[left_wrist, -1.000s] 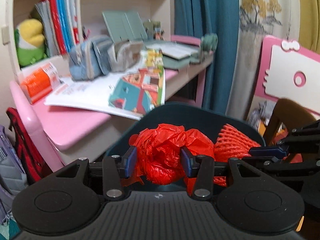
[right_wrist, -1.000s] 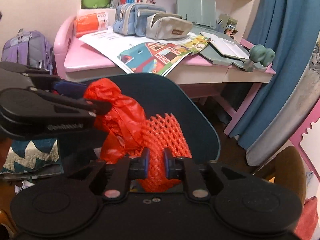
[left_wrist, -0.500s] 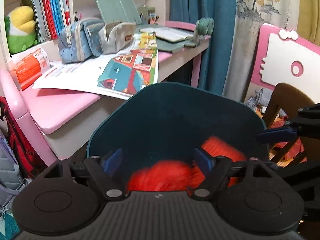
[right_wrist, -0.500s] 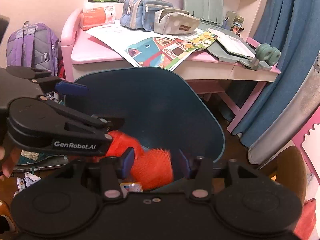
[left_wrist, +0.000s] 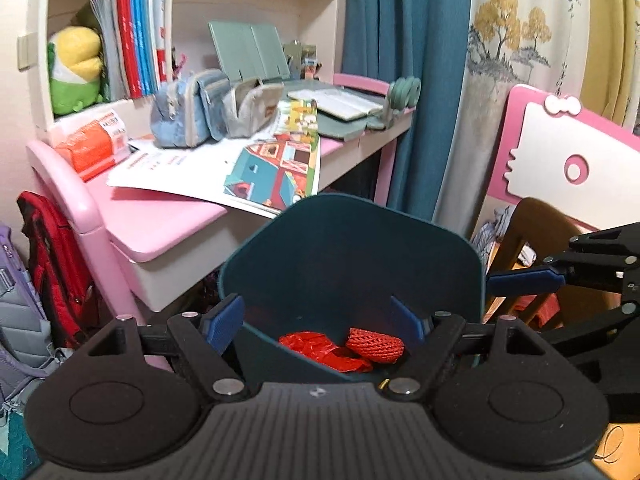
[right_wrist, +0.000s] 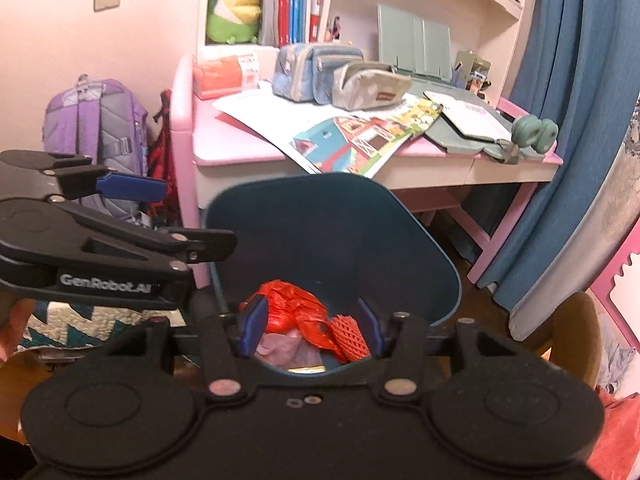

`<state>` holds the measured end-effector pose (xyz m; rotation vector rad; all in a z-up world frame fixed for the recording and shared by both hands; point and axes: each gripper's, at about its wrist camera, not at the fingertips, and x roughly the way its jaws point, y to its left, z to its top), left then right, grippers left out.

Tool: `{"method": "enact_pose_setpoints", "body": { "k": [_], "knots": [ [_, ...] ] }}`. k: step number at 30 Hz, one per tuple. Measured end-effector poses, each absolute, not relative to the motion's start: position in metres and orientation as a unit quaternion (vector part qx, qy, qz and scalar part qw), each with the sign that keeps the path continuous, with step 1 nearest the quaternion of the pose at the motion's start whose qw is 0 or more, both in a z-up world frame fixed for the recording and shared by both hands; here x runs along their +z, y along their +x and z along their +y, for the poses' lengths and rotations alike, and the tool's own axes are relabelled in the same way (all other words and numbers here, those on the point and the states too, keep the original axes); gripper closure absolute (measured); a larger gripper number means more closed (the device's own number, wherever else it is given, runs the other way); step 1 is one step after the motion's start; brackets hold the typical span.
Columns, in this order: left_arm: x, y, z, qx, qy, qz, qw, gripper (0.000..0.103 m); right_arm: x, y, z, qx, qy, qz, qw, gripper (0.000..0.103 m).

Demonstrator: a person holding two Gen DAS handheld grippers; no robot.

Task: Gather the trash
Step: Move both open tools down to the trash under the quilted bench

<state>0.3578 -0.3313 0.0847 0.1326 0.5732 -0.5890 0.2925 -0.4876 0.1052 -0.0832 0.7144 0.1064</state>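
"GenRobot.AI" reads in white on the side of the left gripper [right_wrist: 120, 216], seen from the right wrist view. Writing on the orange pack [right_wrist: 226, 74] on the pink desk [right_wrist: 236, 148] is too small to read.

Both grippers hover over the dark teal bin [left_wrist: 352, 248]. Left gripper: jaws spread wide, holding nothing. Right gripper [right_wrist: 312, 326]: jaws apart, holding nothing.

2 trash items lie inside the bin: red plastic bag [right_wrist: 290, 306] and, touching it, red foam net [left_wrist: 376, 344].
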Motion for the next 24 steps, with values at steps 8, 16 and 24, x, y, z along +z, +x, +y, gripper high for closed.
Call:
{"method": "enact_pose_setpoints", "body": {
  "k": [8,16,24],
  "knots": [
    [0.107,0.322,-0.281,-0.272,0.050,0.252,0.927,0.024,0.131,0.264,-0.446,0.086,-0.046,0.322,0.942,0.055],
    [0.114,0.289,-0.215,-0.244,0.031,0.240,0.939,0.024,0.142,0.245,-0.384,0.139,-0.055,0.308,0.940,0.054],
    [0.102,0.258,-0.135,-0.201,0.009,0.243,0.949,0.024,0.134,0.236,-0.312,0.204,-0.068,0.311,0.926,0.054]
  ]
}}
